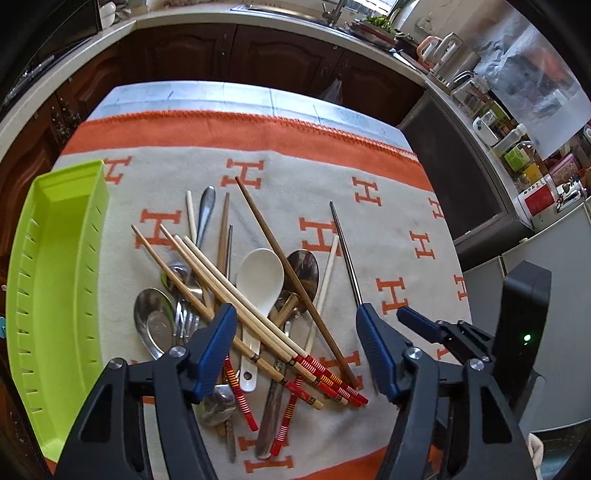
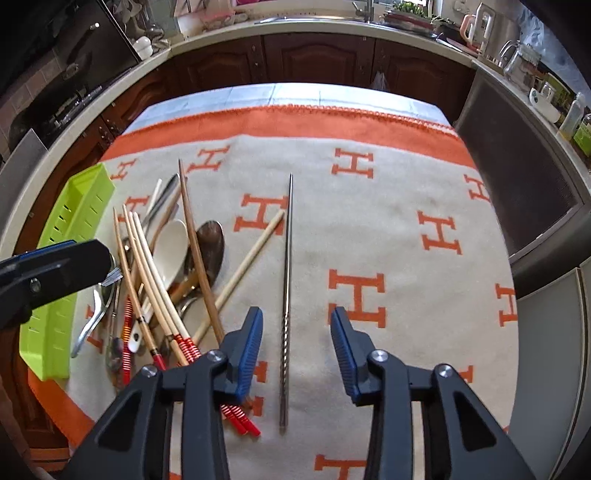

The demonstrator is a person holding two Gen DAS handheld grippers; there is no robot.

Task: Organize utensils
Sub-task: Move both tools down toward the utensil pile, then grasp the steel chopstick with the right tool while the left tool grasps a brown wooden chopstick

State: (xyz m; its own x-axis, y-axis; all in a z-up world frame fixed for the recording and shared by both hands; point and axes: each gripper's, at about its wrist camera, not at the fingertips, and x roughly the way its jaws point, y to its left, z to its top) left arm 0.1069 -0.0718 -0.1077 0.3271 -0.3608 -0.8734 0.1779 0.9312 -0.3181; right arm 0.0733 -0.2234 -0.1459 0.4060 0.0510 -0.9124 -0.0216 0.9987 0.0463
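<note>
A heap of utensils lies on the cloth: bamboo chopsticks [image 1: 240, 306] with red-banded ends, a dark wooden chopstick [image 1: 280, 258], a white ceramic spoon [image 1: 258, 280], metal spoons [image 1: 153, 317] and forks. My left gripper [image 1: 295, 317] hovers open over this heap, its pads astride the red-ended chopsticks without pressing them. A single metal chopstick [image 2: 288, 277] lies apart to the right. My right gripper [image 2: 296, 317] is open with that chopstick between its pads, neither pad touching it. The lime-green slotted tray [image 1: 55, 277] stands empty at the left.
An orange and beige cloth [image 2: 388, 221] with H marks covers the table. Dark wooden cabinets and a pale counter [image 1: 184, 18] curve round behind. Bottles and jars [image 1: 517, 155] crowd the counter at the right. A dark appliance [image 1: 524, 295] stands near the right edge.
</note>
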